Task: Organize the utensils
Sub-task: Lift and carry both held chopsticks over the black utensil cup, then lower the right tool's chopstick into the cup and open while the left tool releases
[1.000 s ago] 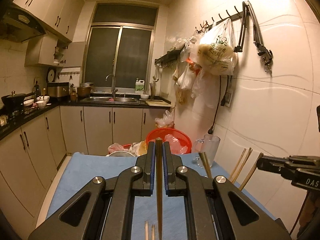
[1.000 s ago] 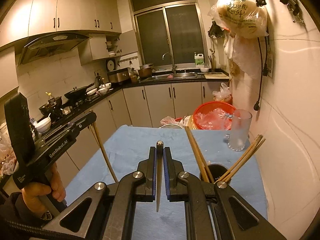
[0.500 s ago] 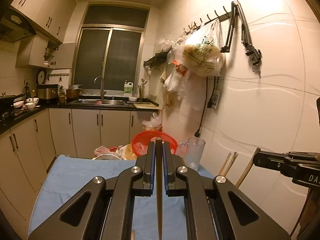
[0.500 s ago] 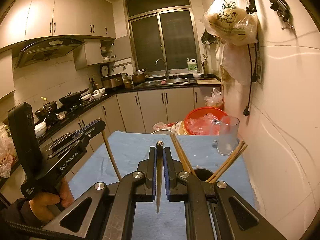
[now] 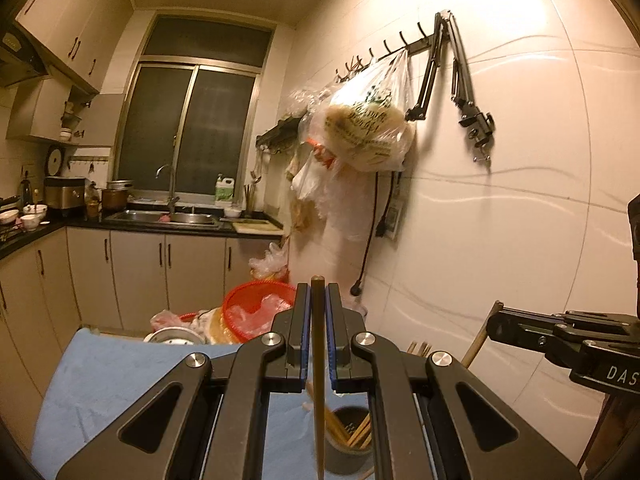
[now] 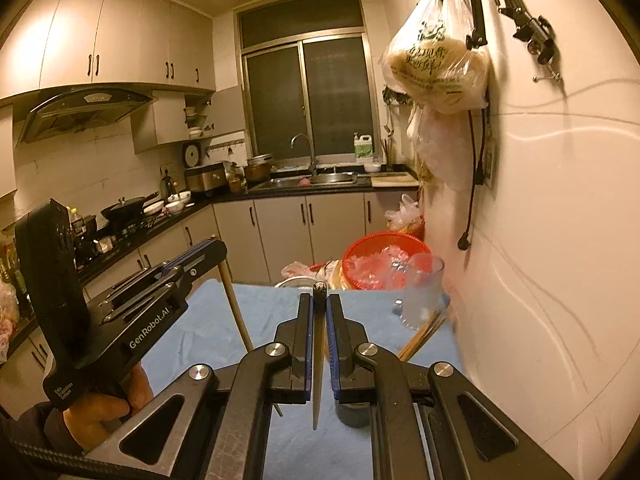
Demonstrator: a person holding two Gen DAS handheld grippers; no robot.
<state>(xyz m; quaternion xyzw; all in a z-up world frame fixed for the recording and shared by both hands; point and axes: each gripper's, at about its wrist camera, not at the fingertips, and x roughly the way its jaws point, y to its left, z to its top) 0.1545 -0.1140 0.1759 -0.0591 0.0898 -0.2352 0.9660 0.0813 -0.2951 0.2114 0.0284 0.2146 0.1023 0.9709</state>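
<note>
My left gripper [image 5: 318, 300] is shut on a wooden chopstick [image 5: 318, 380] that hangs down just beside a dark holder cup [image 5: 347, 446], which holds several chopsticks. My right gripper [image 6: 319, 312] is shut on another chopstick [image 6: 318, 376], above the blue cloth. The holder cup [image 6: 354, 414] lies mostly hidden under its fingers, with chopstick ends [image 6: 424, 330] sticking out to the right. The left gripper [image 6: 192, 260] with its chopstick [image 6: 236, 312] shows at the left of the right wrist view. The right gripper [image 5: 496, 324] shows at the right of the left wrist view.
The table has a blue cloth [image 6: 224, 340] and stands against the white tiled wall [image 5: 500, 240]. A glass jug [image 6: 420, 296] and a red basket [image 6: 380, 256] stand at its far end. Bags hang on wall hooks [image 5: 368, 132]. Kitchen counters run along the left and back.
Both grippers have moved right and forward toward the wall. The holder cup now lies under the left gripper's chopstick. Both grips stay shut.
</note>
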